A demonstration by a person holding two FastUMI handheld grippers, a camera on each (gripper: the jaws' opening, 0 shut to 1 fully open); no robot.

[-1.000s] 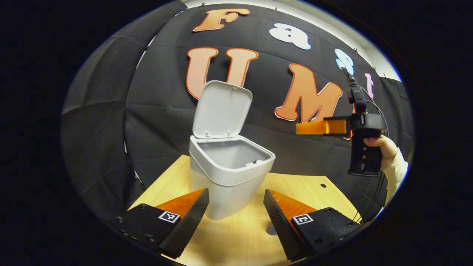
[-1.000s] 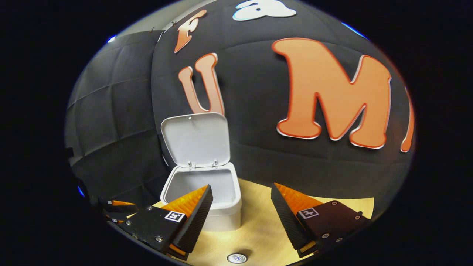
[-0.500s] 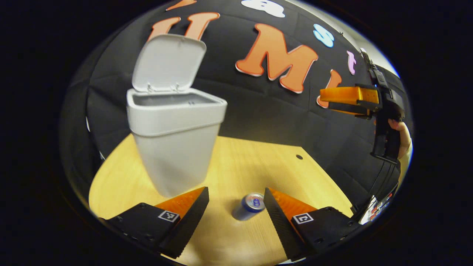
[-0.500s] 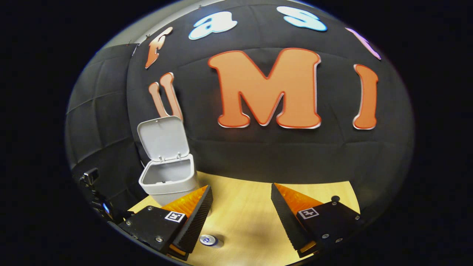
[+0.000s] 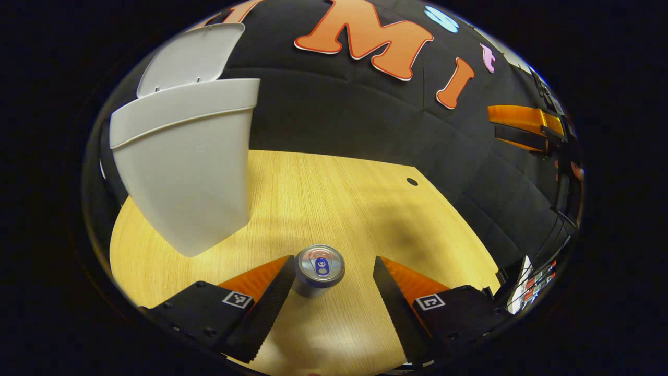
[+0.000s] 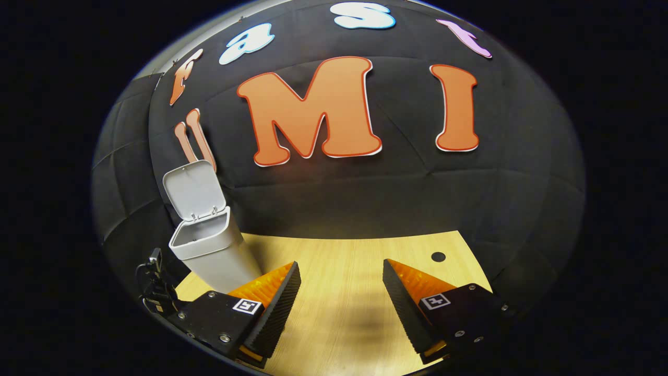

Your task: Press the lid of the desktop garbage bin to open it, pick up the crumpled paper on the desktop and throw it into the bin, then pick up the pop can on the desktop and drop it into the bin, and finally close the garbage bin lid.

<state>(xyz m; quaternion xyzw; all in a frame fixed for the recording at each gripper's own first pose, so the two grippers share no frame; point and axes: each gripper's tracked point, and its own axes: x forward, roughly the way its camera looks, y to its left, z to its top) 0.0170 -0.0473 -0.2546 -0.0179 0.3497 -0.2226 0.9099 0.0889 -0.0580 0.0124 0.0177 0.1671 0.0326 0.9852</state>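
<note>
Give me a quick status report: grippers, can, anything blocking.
Left gripper open, low over the table, pop can upright between its fingers, off-centre. Right gripper open, holding nothing. Bin lid up. Nothing in the way.

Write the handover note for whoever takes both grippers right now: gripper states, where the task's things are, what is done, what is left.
Left gripper: open, low over the table, the upright pop can between its fingers, close to the left one; not gripped yet.
Right gripper: open, holding nothing, above bare table.
Garbage bin: stands on the table to the left, lid up.
Crumpled paper: I cannot see it on the table; whether it is in the bin I cannot tell.
Done: lid opened.
Left: close on the can, drop it into the bin, shut the lid.
</note>
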